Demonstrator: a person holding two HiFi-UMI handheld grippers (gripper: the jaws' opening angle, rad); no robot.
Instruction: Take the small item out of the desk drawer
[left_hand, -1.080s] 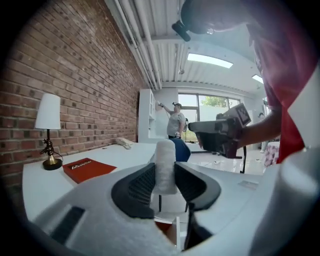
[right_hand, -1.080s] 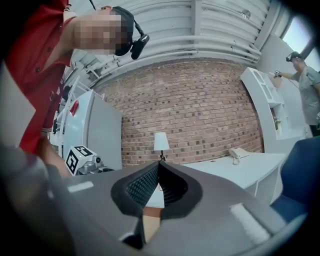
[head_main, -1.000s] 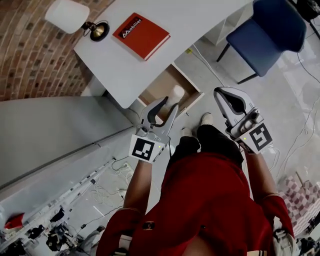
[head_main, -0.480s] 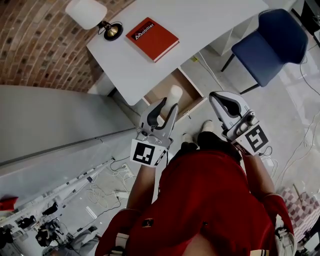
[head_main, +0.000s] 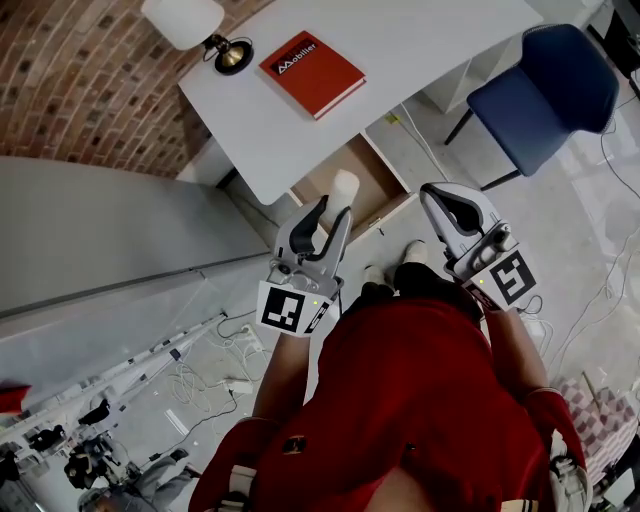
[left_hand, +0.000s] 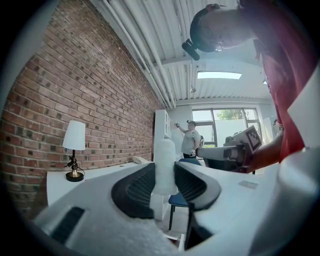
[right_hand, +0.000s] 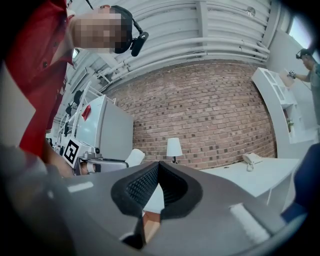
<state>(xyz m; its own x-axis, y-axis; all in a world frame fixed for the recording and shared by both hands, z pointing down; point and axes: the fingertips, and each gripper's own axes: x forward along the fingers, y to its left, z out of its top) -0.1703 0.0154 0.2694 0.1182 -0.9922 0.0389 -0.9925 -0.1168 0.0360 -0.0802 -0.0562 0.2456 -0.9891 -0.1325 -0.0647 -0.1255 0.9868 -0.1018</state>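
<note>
1. My left tongs (head_main: 335, 210) are clamped on the white item (left_hand: 165, 167). It is a small pale cylinder standing upright between the two ribbed pads, which press it from either side.
2. My right tongs (right_hand: 158, 166) sit level beside the left pair, off to their right and apart from them. Their jaws are closed tip to tip with nothing between them.
3. In the head view, the open drawer (head_main: 372, 172) lies just past the left tongs' tips, its wooden inside showing. The white item shows against the drawer but is gripped in the jaws, not resting in it.
4. Beyond the drawer, ahead of both pairs of tongs, stretches the white desk (head_main: 420, 45).
5. On the desk, ahead of the left tongs, lies a red book (head_main: 312, 72).
6. Further ahead and left of the left tongs stands a lamp (head_main: 185, 20) with a white shade and a brass base.
7. Ahead and right of the right tongs is a blue chair (head_main: 555, 75), on the floor beside the desk.
8. Farthest, to the left of the lamp, is the brick wall (head_main: 60, 80).
</note>
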